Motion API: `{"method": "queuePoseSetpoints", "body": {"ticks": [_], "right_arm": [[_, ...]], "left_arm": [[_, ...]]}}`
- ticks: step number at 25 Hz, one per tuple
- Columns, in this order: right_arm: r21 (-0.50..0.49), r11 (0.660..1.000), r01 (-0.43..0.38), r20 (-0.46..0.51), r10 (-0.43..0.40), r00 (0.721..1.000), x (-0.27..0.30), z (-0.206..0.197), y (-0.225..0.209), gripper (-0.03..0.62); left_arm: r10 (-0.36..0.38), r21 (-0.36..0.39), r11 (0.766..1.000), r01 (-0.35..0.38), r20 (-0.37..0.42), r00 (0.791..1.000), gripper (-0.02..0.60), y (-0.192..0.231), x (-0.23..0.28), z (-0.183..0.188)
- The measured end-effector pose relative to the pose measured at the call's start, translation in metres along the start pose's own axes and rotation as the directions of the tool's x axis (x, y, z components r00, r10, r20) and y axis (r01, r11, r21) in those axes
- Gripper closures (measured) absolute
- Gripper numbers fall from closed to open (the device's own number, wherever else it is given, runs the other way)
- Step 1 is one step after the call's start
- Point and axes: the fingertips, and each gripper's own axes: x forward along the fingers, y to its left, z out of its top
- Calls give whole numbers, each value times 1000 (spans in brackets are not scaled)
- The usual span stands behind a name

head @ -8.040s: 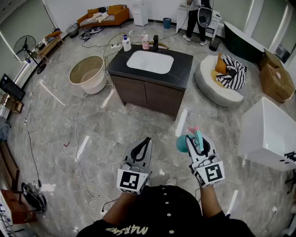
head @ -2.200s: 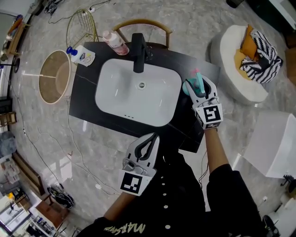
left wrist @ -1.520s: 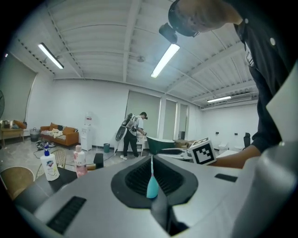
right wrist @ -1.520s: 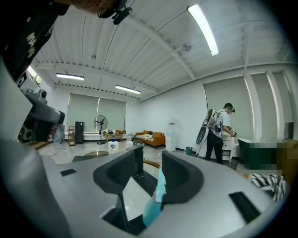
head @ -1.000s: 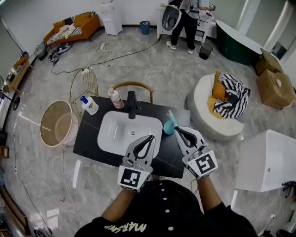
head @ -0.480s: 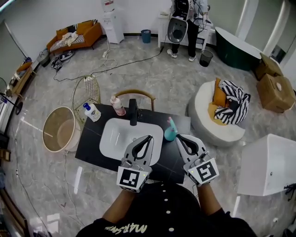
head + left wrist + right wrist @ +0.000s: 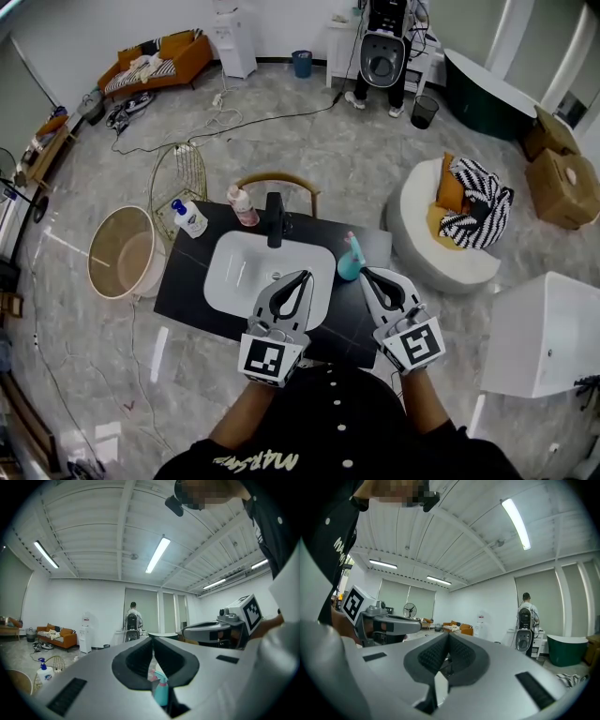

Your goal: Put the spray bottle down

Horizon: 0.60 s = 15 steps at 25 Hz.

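The teal spray bottle (image 7: 349, 260) with a pink trigger stands upright on the black counter (image 7: 187, 281), just right of the white basin (image 7: 267, 272). My right gripper (image 7: 366, 273) is shut and empty. Its tip sits close beside the bottle on the near right, and I cannot tell whether it touches. My left gripper (image 7: 302, 276) is shut too, held over the basin's near edge with nothing in it. In the left gripper view the bottle (image 7: 161, 692) shows low behind the closed jaws of the left gripper (image 7: 152, 640). The right gripper (image 7: 449, 637) shows closed jaws in its own view.
A black faucet (image 7: 275, 220), a pink bottle (image 7: 244, 205) and a white pump bottle (image 7: 190, 219) stand along the counter's far side. Behind are a wooden chair (image 7: 277, 181) and a wire basket (image 7: 178, 173). A round tub (image 7: 122, 253) is left, a cushioned seat (image 7: 450, 234) right.
About two seconds ago my right gripper held the bottle over the counter; now the bottle stands free. Over the last second both grippers have stayed nearly still while the head view shifted.
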Motion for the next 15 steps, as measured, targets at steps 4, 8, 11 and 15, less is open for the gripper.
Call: {"method": "queuePoseSetpoints", "body": {"ticks": [4, 8, 11, 15], "right_arm": [[0, 1000, 1, -2, -1, 1000, 4, 4, 2, 599], [-7, 1000, 15, -20, -15, 1000, 6, 3, 1, 599], [-10, 1000, 22, -26, -22, 999, 8, 6, 1, 599], [-12, 1000, 21, -22, -21, 1000, 10, 9, 2, 599]], "left_arm": [[5, 2, 1000, -5, 15, 1000, 560, 4, -1, 3], [17, 3, 1000, -17, -6, 1000, 560, 6, -2, 0], [29, 1, 1000, -29, -7, 1000, 560, 8, -2, 5], [22, 6, 1000, -22, 6, 1000, 560, 9, -4, 4]]}}
